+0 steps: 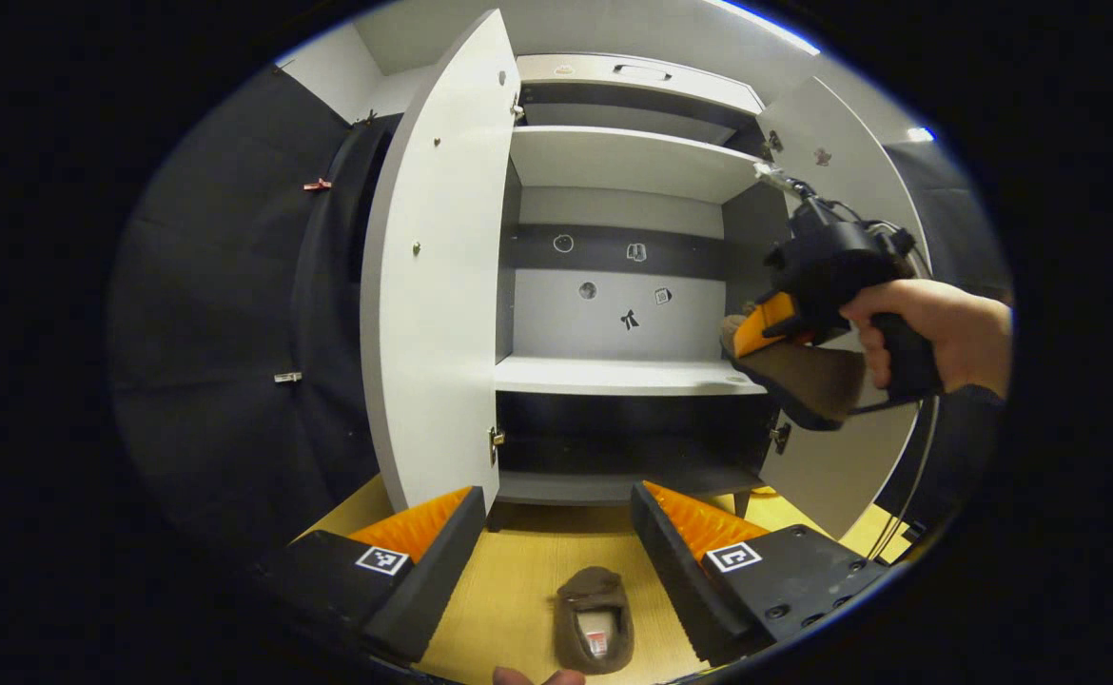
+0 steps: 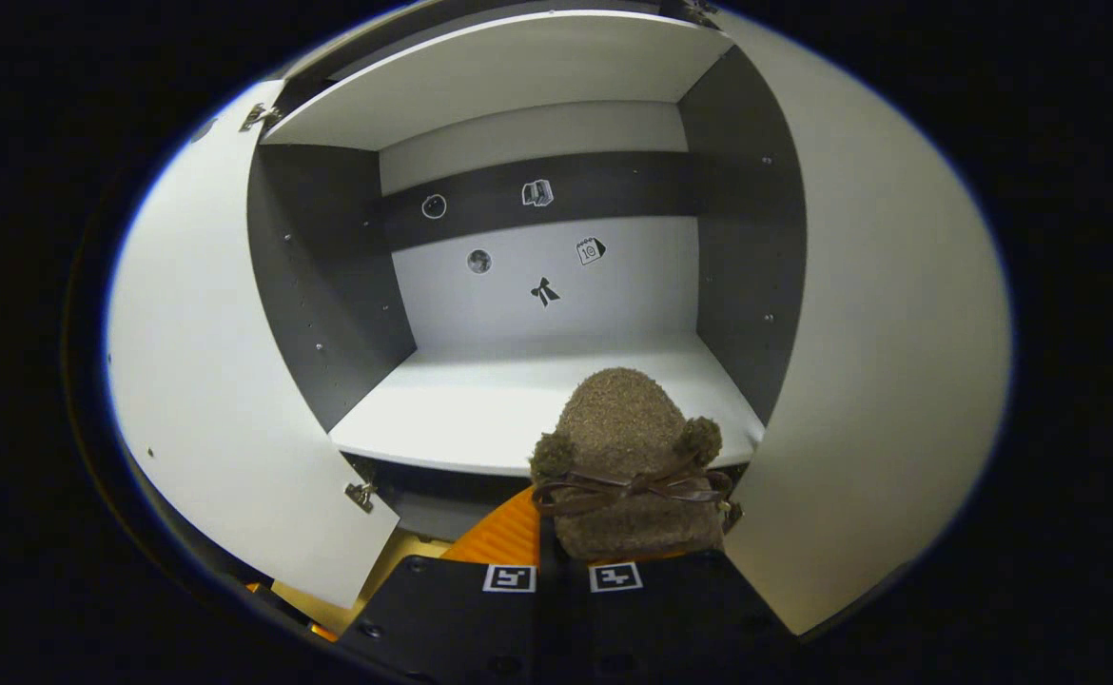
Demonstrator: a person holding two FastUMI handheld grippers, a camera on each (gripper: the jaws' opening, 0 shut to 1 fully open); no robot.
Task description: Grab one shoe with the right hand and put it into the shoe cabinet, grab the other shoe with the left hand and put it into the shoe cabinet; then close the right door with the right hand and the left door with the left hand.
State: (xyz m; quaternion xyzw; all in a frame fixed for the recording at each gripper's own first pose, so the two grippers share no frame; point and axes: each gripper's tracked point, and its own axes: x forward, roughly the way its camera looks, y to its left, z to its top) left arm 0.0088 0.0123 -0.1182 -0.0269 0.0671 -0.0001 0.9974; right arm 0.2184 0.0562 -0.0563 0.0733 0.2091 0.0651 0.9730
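**One shoe held at the cabinet shelf, the other on the floor**

In the left gripper view, the left claw (image 1: 556, 542) stands wide open with nothing between its fingers. Just beyond it, a brown shoe (image 1: 595, 618) lies on the yellow floor (image 1: 518, 571), opening up, in line with the gap between the fingers and not touched by them. Past the shoe stands the shoe cabinet (image 1: 614, 285) with both doors open: the left door (image 1: 433, 276) swings out toward the camera, and the right door (image 1: 842, 457) hangs open on the far side. In front of the right door a hand (image 1: 937, 333) holds the right claw (image 1: 756, 333), which carries the second shoe (image 1: 799, 376) at the level of the middle shelf (image 1: 614, 376).

In the right gripper view, the right claw is closed on that fuzzy brown shoe, its fingers nearly together under it. The toe, with a bow and pom-poms, points into the cabinet and reaches over the front edge of the middle shelf, near its right end. Small stickers (image 2: 545, 291) dot the back wall.
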